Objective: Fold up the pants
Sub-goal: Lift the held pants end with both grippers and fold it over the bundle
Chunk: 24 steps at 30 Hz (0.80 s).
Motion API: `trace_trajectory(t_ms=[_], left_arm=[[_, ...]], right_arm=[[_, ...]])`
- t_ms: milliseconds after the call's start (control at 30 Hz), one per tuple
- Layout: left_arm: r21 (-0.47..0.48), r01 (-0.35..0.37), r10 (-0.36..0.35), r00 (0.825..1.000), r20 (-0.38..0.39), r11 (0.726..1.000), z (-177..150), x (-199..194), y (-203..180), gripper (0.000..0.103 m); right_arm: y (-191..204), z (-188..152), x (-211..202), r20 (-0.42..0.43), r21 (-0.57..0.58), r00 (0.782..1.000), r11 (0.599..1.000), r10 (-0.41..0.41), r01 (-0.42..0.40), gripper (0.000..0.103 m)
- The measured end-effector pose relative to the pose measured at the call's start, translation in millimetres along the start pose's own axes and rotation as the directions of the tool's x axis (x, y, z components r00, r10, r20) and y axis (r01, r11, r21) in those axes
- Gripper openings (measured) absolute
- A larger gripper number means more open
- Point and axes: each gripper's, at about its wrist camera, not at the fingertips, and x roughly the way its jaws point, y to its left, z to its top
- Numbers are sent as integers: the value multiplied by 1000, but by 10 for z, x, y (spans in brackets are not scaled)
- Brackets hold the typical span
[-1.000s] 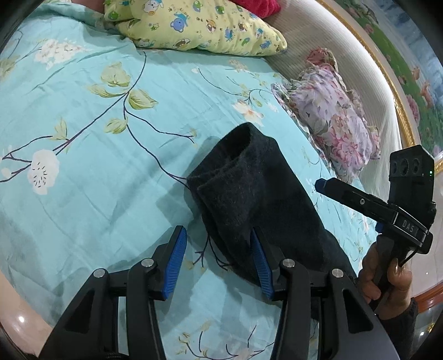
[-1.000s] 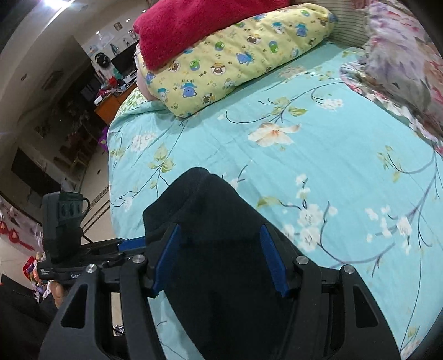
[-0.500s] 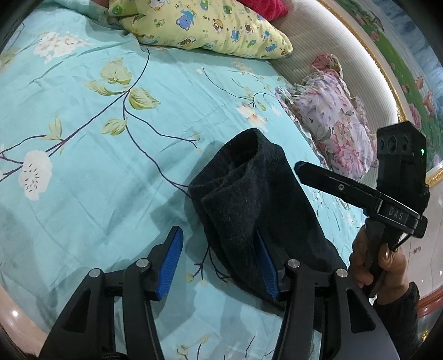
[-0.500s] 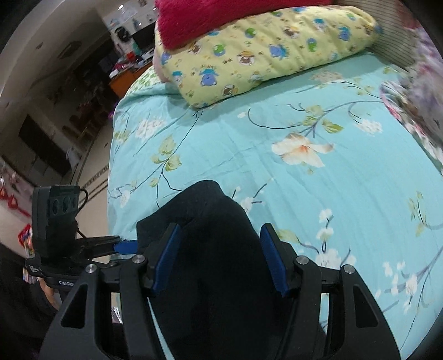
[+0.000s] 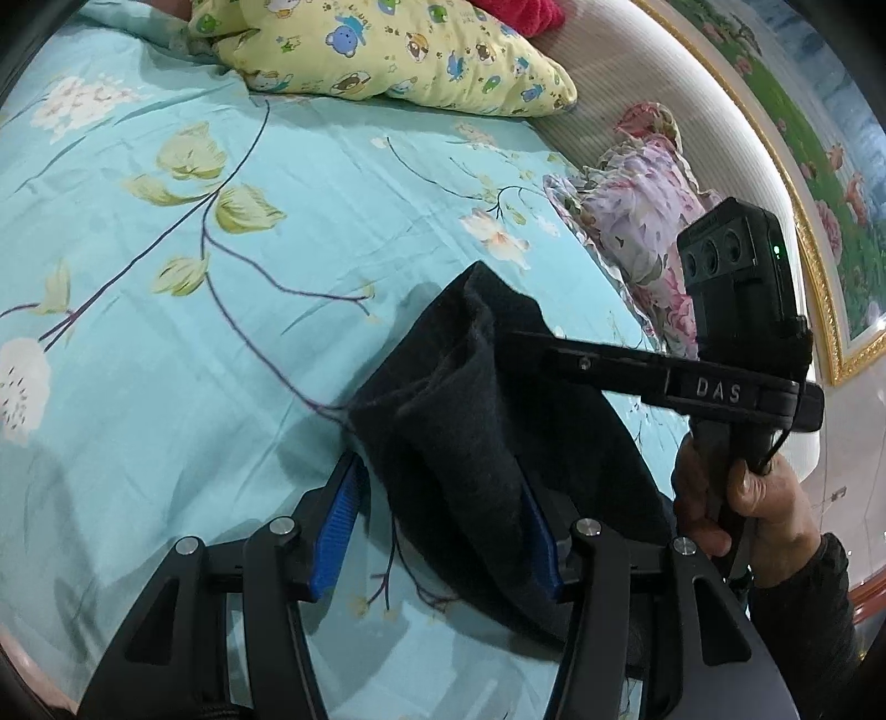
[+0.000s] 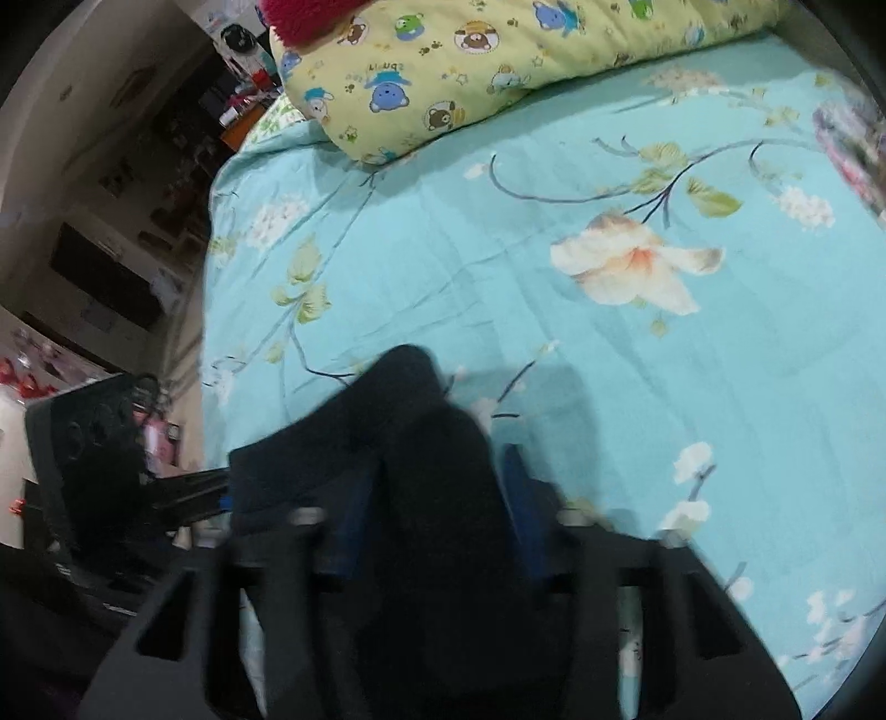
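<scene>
The dark folded pants (image 5: 459,437) lie on the teal flowered bed sheet (image 5: 166,343). My left gripper (image 5: 437,520) is open, its blue-padded fingers (image 5: 338,520) straddling the near edge of the pants. My right gripper (image 5: 515,338) reaches in from the right at the pants' far fold, held by a hand. In the blurred right wrist view the pants (image 6: 421,476) bunch up between the right gripper's (image 6: 432,509) blue pads, which stand apart around the cloth.
A yellow cartoon pillow (image 5: 398,50) lies at the head of the bed, also in the right wrist view (image 6: 498,66). A floral pink cushion (image 5: 648,221) rests against the striped headboard (image 5: 609,83). The bed's left edge drops off to a cluttered room (image 6: 111,221).
The right gripper has moved left and forward over the pants, reaching the far fold. The pants' far end has bunched and lifted. The left gripper has stayed open at the near edge.
</scene>
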Motion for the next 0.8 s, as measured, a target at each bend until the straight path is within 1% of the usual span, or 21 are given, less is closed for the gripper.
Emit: trace_trajectory(t_ms=[100,167,233,300,333,467,567,800], left_arm=[[8,-3,3,1000,9,1000,39,56,-31,52],[16,-18,17,1000,16,1000,50,87,-58,48],[20,-23,23,1000,17,1000,55,102,-81,40],[15,-10,10,1000,8,1000,55,112,-92,33],[11,-6,6,1000,6,1000,55,109,-95,32],[13,5,-5,1000,4,1000,74,52,-135,30],[20,21,-21,1000,9,1000,90,-28,-202,28],[108,68,-74,996,50,992,72,-327,-653,27]], right_arm=[[-1,-29,-42,19,5,1000,1000,12,-12,35],[-27,-40,-95,37,27,999,999,22,-23,31],[-34,-53,-150,53,33,998,999,24,-26,30],[-11,-65,-184,64,33,998,999,23,-25,29],[3,-72,-194,67,29,998,999,20,-22,29],[59,-99,-269,92,21,996,1000,15,-17,28],[106,-141,-377,127,19,992,1000,16,-18,28],[224,-351,-876,248,25,968,999,26,-33,27]])
